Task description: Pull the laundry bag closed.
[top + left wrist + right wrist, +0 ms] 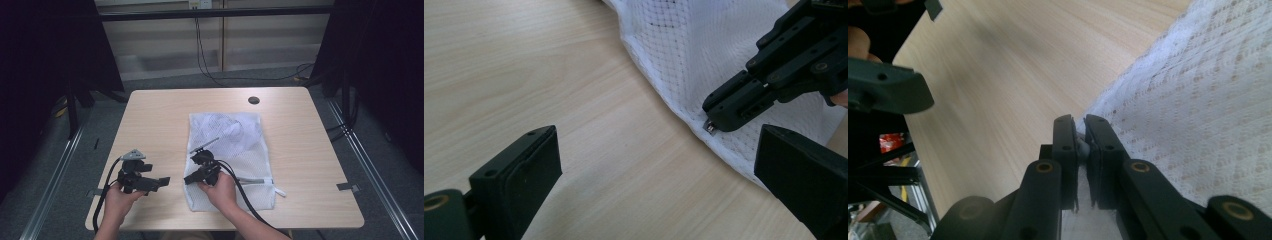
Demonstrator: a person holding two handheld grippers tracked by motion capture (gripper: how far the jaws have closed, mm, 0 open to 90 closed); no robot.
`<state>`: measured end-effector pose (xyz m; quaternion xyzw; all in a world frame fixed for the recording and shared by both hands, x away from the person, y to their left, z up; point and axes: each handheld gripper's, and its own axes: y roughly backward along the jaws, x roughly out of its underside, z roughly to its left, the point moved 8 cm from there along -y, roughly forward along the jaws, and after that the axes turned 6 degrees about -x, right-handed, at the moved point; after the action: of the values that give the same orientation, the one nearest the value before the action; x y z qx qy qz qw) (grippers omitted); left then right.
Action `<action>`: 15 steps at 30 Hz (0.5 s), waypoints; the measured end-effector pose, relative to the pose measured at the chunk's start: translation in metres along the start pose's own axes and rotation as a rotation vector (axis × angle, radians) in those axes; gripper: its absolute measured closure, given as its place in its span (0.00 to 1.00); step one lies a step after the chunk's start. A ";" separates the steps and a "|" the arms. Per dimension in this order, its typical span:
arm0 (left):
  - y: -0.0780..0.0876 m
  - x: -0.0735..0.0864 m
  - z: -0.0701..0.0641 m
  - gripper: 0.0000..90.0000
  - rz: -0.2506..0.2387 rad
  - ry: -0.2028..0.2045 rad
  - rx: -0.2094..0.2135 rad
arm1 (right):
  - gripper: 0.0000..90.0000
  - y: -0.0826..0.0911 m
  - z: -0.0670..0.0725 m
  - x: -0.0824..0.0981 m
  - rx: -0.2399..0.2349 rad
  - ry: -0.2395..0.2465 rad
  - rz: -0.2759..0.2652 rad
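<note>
White mesh bag (232, 157) lies flat on the counter (150, 125), roughly mid-counter, its near end toward the person. Right tongs (189, 179) are clamped together on the bag's left edge; the right gripper view shows a sliver of mesh pinched between the jaws (1081, 145). Left tongs (164, 181) stand wide apart, hovering over bare counter just left of the bag's edge, holding nothing.

Risks, as judged:
- Pinch is thin, on edge only. A pull could slip the mesh out.
- Tugging sideways could drag the whole bag, since nothing weighs it down.
- Left tongs closing near the bag's edge may strike the right tongs; the two sit near each other.

Surroundings: dark round hole (253, 100) in the counter beyond the bag's far end; the zipper pull (280, 192) lies at the bag's near right. Nothing blocks the approach.
</note>
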<state>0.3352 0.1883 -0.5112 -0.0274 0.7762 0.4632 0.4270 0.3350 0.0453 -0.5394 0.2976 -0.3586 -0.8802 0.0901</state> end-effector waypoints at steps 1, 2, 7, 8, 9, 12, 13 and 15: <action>-0.001 0.001 -0.003 0.05 0.009 0.010 0.029 | 0.93 0.001 0.000 -0.001 -0.004 -0.007 -0.006; -0.002 0.001 -0.003 0.05 0.009 0.011 0.034 | 0.93 0.002 0.000 -0.001 0.000 -0.007 -0.004; -0.006 0.002 -0.010 0.05 0.033 0.033 0.084 | 0.93 0.006 0.000 -0.002 -0.015 -0.009 -0.015; -0.006 0.002 -0.010 0.05 0.033 0.033 0.084 | 0.93 0.007 0.000 -0.003 -0.017 -0.007 -0.025; -0.008 0.002 -0.011 0.05 0.034 0.040 0.100 | 0.93 0.008 0.001 -0.003 -0.020 -0.008 -0.022; -0.009 0.002 -0.013 0.04 0.032 0.047 0.125 | 0.93 0.013 0.002 -0.003 -0.021 -0.010 -0.034; -0.011 0.001 -0.014 0.04 0.031 0.059 0.139 | 0.93 0.013 0.002 -0.003 -0.021 -0.010 -0.034; -0.014 0.000 -0.018 0.04 0.030 0.073 0.163 | 0.93 0.017 0.002 -0.003 -0.029 -0.010 -0.042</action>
<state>0.3299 0.1672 -0.5174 0.0021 0.8267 0.4034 0.3922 0.3359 0.0353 -0.5254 0.2994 -0.3400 -0.8884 0.0742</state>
